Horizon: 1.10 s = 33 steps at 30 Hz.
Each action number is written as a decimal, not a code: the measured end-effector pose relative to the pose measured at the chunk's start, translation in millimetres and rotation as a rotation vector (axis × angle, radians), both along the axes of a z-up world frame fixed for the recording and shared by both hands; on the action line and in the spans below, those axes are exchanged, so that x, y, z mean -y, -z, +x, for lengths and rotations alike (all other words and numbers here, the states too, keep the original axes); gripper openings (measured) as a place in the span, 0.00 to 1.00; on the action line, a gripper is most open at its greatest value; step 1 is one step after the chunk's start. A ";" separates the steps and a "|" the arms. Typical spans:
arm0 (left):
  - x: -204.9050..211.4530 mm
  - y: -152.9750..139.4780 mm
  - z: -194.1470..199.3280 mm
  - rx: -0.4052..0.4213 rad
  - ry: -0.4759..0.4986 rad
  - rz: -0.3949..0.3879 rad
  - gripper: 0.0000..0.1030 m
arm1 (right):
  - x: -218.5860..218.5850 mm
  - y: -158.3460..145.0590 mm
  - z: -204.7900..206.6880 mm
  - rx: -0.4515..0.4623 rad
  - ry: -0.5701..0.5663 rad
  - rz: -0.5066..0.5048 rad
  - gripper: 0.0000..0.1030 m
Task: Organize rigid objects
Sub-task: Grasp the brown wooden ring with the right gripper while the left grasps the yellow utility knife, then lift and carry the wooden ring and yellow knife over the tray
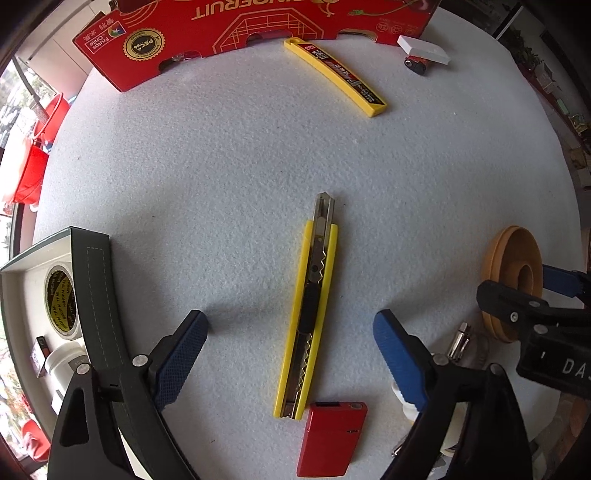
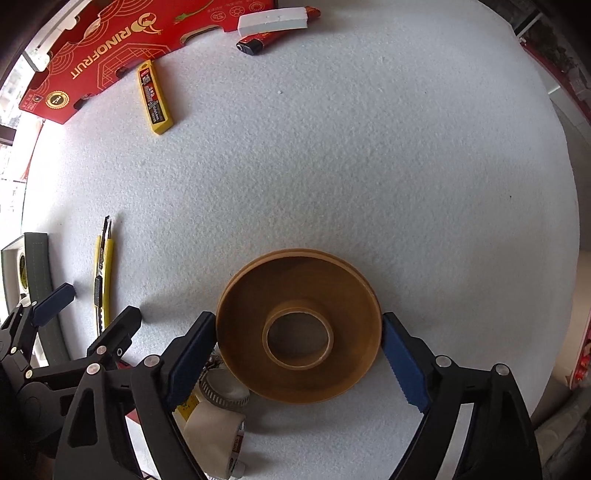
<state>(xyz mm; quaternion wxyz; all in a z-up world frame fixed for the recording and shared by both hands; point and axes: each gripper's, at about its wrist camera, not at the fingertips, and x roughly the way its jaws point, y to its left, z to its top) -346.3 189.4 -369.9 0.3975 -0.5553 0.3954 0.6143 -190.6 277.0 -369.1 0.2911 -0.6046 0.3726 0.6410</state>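
The tabletop [image 1: 229,155] is covered in a pale, grainy white foam-like sheet. A red printed cardboard box [image 1: 207,33] stands along its far edge. Beyond the left edge is a bright window with red buckets; beyond the right edge are cluttered shelves, too blurred to read.

The left wrist view looks straight down on a yellow utility knife [image 1: 308,321] lying on the sheet between the left gripper [image 1: 291,350] fingers [image 1: 181,360], which stand spread wide and clear of it on both sides, gripping nothing. At the knife's near end lies a red lighter [image 1: 332,439]. Only this view looks into the open dark-edged box [image 1: 92,295] at the left edge, with a black-and-yellow tape roll [image 1: 61,302] and a small white jar [image 1: 64,363] inside. A yellow blade case [image 1: 336,77] lies near the far edge, and a white block [image 1: 424,50] lies towards the far right corner.

The right wrist view shows what the other only glimpses at its side: a brown wooden spool [image 2: 299,332] lying flat near the near edge, between the right gripper [image 2: 299,354] fingers [image 2: 404,369]. Both pads sit right at its rim; whether they press on it cannot be told. Just left of the spool, under the left finger, are a metal hose clamp [image 2: 221,393] and a roll of white tape [image 2: 218,432], seen clearly only here. A second red lighter [image 2: 266,38] lies just beside the white block.
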 end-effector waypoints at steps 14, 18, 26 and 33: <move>23.0 -37.0 -13.6 0.057 0.027 0.013 0.17 | -3.6 -51.3 62.4 -0.106 0.083 0.011 0.86; 44.8 -63.6 -12.9 0.083 0.037 0.046 0.17 | 11.5 -66.5 69.8 -0.128 0.070 0.005 0.86; 97.3 -113.2 41.3 0.142 0.108 0.089 0.17 | 56.7 -91.0 68.1 -0.142 0.044 0.005 0.86; 137.5 -140.2 61.0 0.173 0.141 0.098 0.17 | 77.0 -102.4 74.0 -0.130 0.025 0.012 0.86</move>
